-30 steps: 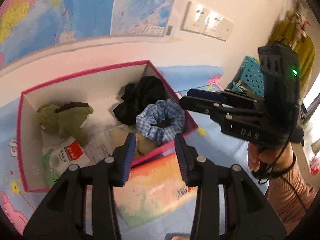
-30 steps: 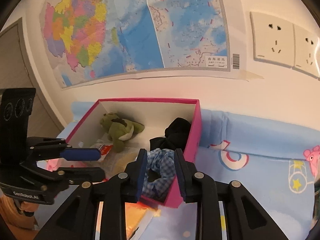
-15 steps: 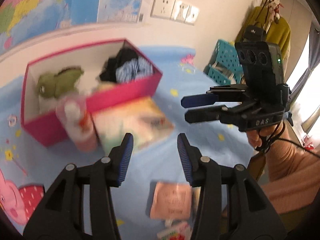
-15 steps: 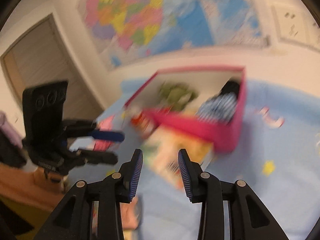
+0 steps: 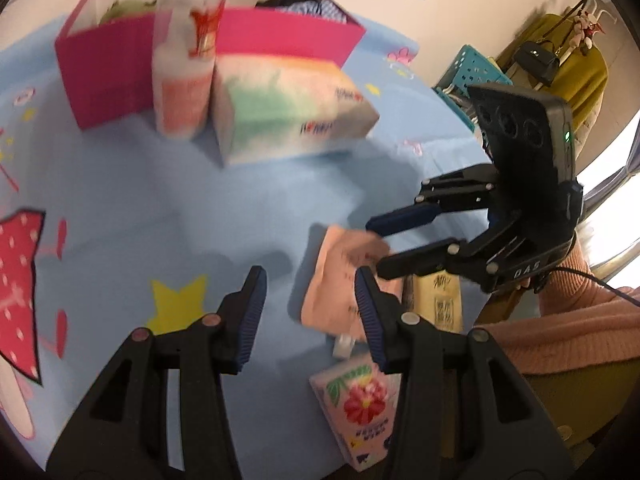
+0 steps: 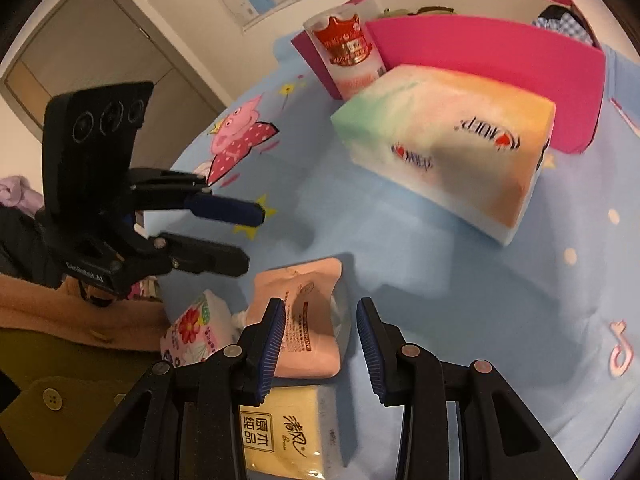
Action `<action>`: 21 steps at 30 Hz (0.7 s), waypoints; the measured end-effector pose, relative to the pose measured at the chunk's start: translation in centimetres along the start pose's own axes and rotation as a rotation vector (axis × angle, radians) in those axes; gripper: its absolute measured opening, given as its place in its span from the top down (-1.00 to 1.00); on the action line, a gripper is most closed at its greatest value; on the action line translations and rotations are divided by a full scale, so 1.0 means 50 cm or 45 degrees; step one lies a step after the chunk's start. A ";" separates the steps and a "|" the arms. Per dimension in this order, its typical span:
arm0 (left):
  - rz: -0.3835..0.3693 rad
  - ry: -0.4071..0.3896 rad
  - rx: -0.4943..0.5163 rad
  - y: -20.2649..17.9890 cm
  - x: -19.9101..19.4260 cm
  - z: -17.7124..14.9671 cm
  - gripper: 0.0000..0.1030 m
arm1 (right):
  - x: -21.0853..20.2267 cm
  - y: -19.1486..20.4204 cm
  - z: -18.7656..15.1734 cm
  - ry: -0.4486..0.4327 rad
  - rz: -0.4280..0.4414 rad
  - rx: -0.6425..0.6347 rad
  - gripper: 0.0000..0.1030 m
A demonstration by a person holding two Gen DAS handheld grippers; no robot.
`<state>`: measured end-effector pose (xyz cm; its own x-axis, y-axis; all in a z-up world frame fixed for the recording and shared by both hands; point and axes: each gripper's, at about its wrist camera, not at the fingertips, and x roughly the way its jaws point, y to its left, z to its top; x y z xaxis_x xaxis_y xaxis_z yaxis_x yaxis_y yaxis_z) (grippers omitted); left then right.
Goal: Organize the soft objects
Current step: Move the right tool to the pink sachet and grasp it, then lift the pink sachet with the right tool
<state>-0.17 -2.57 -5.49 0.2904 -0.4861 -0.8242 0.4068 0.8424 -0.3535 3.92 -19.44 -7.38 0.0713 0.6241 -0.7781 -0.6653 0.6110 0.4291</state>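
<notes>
Soft packs lie on a blue cartoon sheet; I cannot tell if a bed or a counter is under it. The biggest thing is the pink box at the far edge, with a green plush toy and dark cloth peeking out. A big rainbow tissue pack leans just in front of it, and a white bottle with a red label stands beside that.

Near the close edge are three small packs, touching: a peach pack, a flowery pack and a yellow pack.

The right tool hangs over the peach pack. Its jaws have just been opening and stand spread, pinching nothing. The left tool is spread too and empty, over bare sheet next to that pack; its jaws have also just been opening.

The peach pack looks light and squishy, with slippery wrap. A pinch across its middle should hold best.
</notes>
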 end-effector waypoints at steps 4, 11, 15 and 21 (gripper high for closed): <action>-0.036 0.031 -0.019 0.002 0.015 -0.011 0.08 | 0.010 0.007 -0.002 0.015 -0.023 -0.009 0.55; -0.051 0.058 -0.031 -0.004 0.033 -0.015 0.08 | 0.002 0.011 -0.003 -0.042 -0.089 0.010 0.72; -0.053 0.067 -0.037 -0.004 0.036 -0.018 0.08 | -0.001 -0.006 0.001 -0.063 -0.118 0.043 0.73; -0.069 0.074 -0.032 -0.005 0.037 -0.020 0.08 | -0.026 -0.059 -0.007 -0.144 -0.148 0.177 0.73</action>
<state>-0.62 -3.46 -7.38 0.2176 -0.5174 -0.8276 0.3988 0.8211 -0.4085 5.50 -22.22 -7.81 0.2299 0.5915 -0.7728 -0.5392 0.7385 0.4049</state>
